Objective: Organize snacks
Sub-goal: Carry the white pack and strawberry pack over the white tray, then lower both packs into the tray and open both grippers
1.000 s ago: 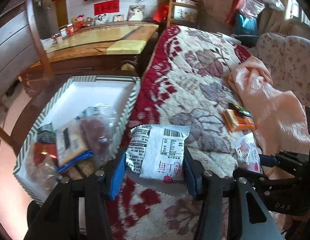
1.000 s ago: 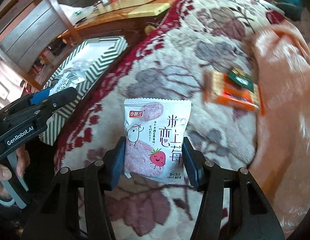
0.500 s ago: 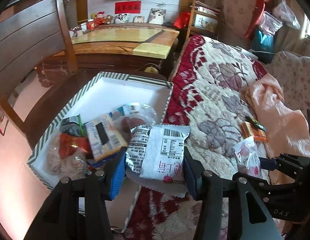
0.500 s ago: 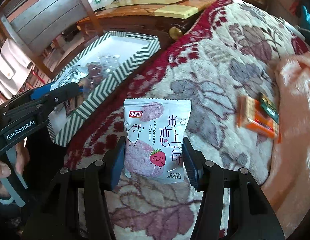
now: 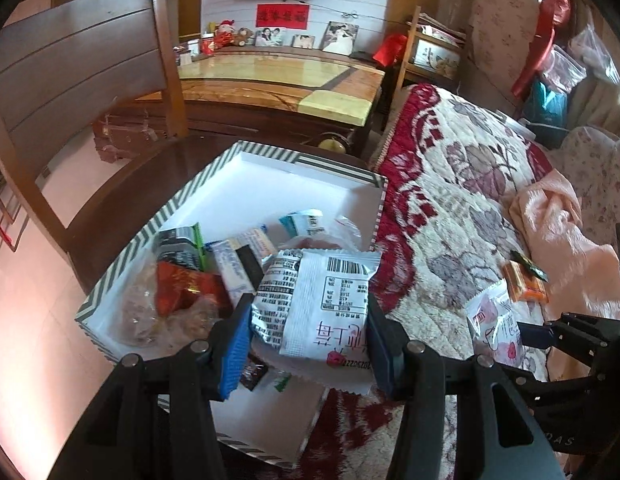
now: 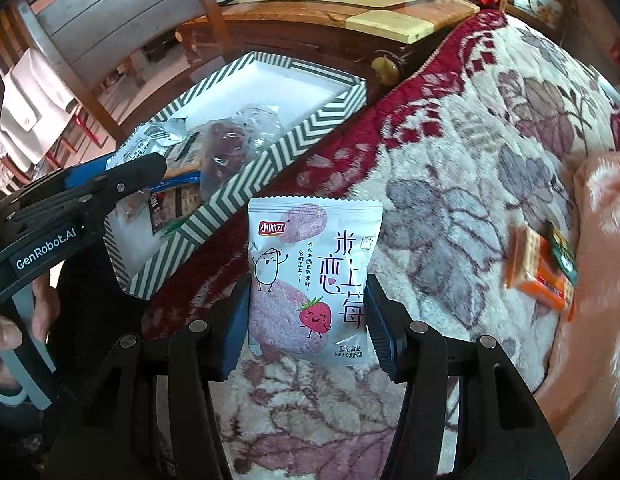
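Note:
My left gripper (image 5: pixel 308 334) is shut on a white rice-cracker packet (image 5: pixel 314 308), back side up, held over the near right part of the striped box (image 5: pixel 270 154), which holds several snack packs (image 5: pixel 182 288). My right gripper (image 6: pixel 308 316) is shut on a second white strawberry rice-cracker packet (image 6: pixel 310 280), held above the floral blanket (image 6: pixel 450 168) just right of the box (image 6: pixel 270 168). An orange cracker pack (image 6: pixel 544 272) lies on the blanket at right. The right gripper and its packet also show in the left wrist view (image 5: pixel 496 326).
The box sits on a dark wooden chair seat (image 5: pixel 122 184). A wooden chair back (image 5: pixel 70 64) stands at left, a long wooden table (image 5: pixel 278 80) behind. A peach blanket (image 5: pixel 566 232) lies at right on the sofa.
My left gripper has carried its packet left and up, from over the blanket to over the box. My right gripper has moved left toward the box with its packet.

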`<state>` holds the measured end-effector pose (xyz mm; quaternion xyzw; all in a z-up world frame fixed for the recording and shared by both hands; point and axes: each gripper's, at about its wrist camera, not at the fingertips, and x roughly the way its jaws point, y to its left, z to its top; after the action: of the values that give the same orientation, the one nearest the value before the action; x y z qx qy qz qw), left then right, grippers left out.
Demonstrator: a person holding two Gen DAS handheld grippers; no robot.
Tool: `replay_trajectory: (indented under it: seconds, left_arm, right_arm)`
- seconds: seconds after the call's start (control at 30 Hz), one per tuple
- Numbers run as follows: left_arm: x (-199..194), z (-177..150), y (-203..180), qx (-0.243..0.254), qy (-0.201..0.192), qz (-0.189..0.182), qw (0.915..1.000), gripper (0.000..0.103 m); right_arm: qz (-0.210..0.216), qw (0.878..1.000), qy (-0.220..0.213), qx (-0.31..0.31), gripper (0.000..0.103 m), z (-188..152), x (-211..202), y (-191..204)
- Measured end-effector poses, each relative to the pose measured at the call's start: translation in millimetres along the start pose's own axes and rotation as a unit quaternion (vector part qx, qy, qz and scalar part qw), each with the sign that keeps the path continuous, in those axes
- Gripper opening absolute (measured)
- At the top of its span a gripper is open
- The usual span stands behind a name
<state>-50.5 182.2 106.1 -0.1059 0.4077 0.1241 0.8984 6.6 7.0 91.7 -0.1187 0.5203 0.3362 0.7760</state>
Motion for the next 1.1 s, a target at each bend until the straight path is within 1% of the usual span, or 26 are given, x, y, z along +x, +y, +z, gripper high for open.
replay_trajectory:
  seconds: [0.27, 0.6, 0.9, 1.1]
  left_arm:
    - [-1, 2, 30, -0.031, -0.005, 0.018, 0.9993, 0.055]
    - [5, 0, 65, -0.071, 0.0, 0.039, 0.9967, 0.055]
    - [14, 1, 83, -0.09, 0.007, 0.049, 0.9947, 0.055]
    - [23, -2, 90, -0.099, 0.018, 0.049, 0.9938, 0.055]
  right_arm:
    - [0.005, 1.0, 0.003, -0.026, 0.053, 19, 7, 20]
    - [0.015, 0.998, 0.001, -0.067, 0.053, 58, 18, 51]
    - [0.022, 0.994, 0.013, -0.104, 0.053, 95, 40, 81]
    - [0.026, 0.994, 0.021, -0.108, 0.053, 113, 59, 89]
